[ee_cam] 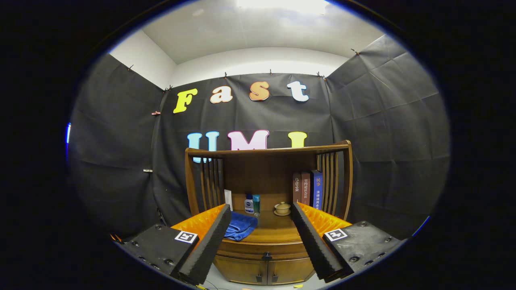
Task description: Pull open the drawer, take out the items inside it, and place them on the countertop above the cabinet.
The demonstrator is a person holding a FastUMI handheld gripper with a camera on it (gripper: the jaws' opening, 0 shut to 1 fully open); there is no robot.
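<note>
A brown wooden cabinet (266, 177) stands ahead of me against the booth wall. Its drawer (264, 248) is shut, with a small dark knob (266, 255) in the middle of its front. Two lower doors (266, 272) sit beneath it, each with a small handle. The countertop (274, 229) above the drawer holds a folded blue towel (241, 226). My gripper (261, 241) is open, its fingers spread wide to either side of the drawer knob, some way short of the cabinet. Nothing is between them.
On the countertop's back stand a small blue-and-white bottle (249, 204), a teal bottle (256, 204), a white card (228, 198) and a tan lidded cup on a saucer (282, 208). Three upright books (308, 188) lean at the right. Slatted wooden sides and a curved rail enclose the countertop.
</note>
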